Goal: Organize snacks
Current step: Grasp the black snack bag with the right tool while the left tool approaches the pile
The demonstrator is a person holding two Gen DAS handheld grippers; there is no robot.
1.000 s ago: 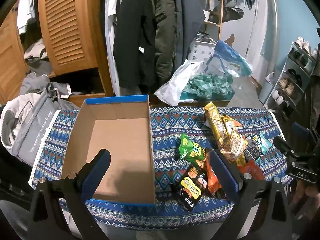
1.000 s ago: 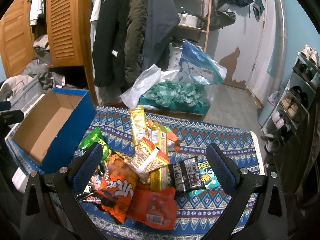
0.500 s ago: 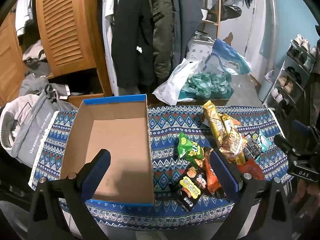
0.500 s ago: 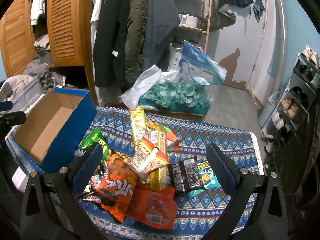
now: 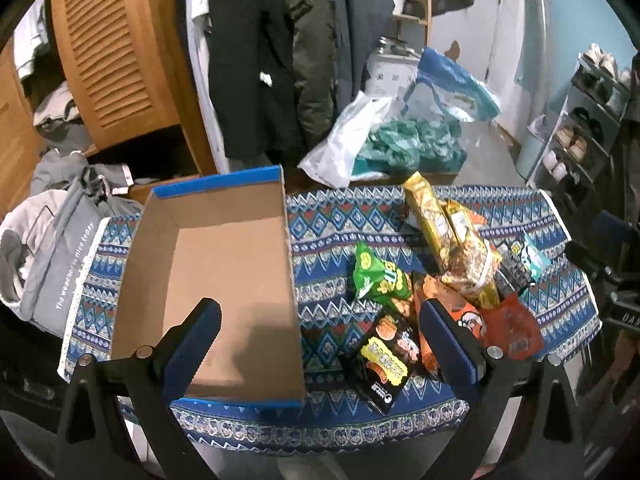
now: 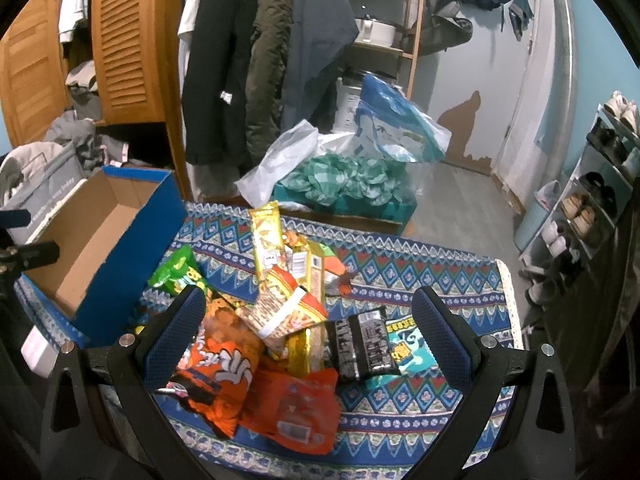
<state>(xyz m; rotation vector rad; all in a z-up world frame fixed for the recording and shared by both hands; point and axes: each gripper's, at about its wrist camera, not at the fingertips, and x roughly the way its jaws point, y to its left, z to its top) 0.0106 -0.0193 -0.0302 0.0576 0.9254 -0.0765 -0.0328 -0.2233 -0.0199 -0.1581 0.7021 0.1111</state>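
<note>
We held both hand-held grippers spread and empty — left point(image 5: 320, 344) over the box point(image 5: 224, 280), right point(image 6: 316, 332) above the snacks point(image 6: 280, 320) on the table point(image 6: 420, 280).

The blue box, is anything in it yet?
Empty. The blue box shows only bare cardboard floor in both views; the snacks lie beside it on the cloth.
</note>
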